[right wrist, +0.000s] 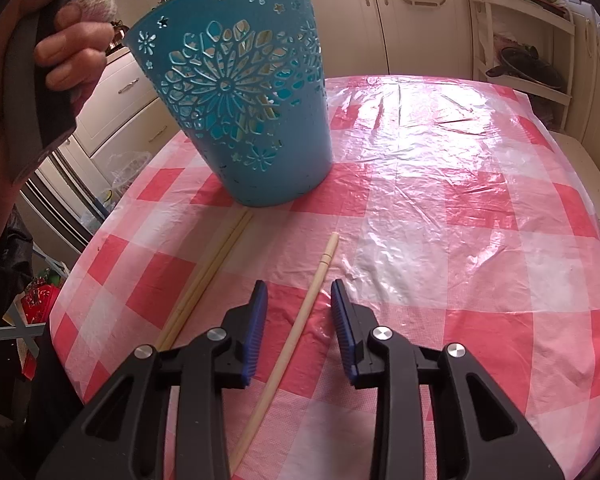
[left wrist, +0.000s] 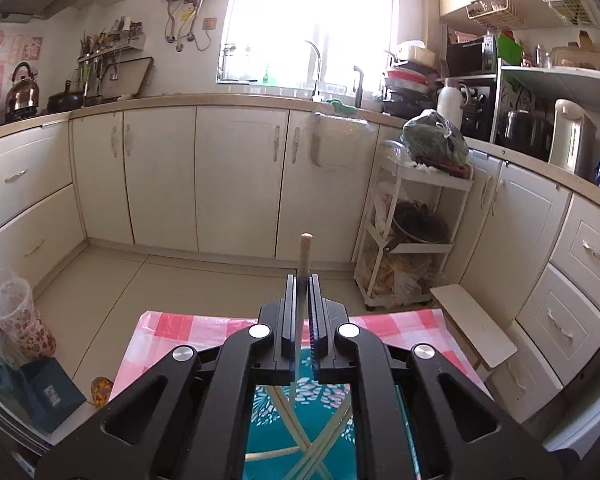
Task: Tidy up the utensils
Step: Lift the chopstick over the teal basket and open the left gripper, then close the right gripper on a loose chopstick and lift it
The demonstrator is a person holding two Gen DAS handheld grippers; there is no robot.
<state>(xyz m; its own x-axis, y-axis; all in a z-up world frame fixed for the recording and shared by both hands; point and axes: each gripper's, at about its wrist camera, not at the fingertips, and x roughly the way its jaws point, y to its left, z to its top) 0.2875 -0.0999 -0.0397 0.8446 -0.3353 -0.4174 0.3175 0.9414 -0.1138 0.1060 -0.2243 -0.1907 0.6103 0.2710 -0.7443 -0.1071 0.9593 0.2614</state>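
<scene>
In the left wrist view my left gripper (left wrist: 302, 280) is shut on a wooden chopstick (left wrist: 305, 252), whose blunt end sticks up past the fingertips. Beneath it I look into the teal basket (left wrist: 268, 420), where several chopsticks (left wrist: 300, 444) lie crossed. The right wrist view shows the blue cut-out basket (right wrist: 236, 92) standing on the table at the upper left. My right gripper (right wrist: 298, 285) is open, low over the cloth. A single chopstick (right wrist: 288, 344) lies on the table between its fingers, touching neither pad. Two more chopsticks (right wrist: 208, 276) lie side by side to the left of it.
A pink and white checked plastic cloth (right wrist: 440, 200) covers the round table. A person's hand (right wrist: 72, 52) grips the left gripper's handle at the upper left. Kitchen cabinets (left wrist: 236, 176) and a white trolley (left wrist: 416, 240) stand beyond the table.
</scene>
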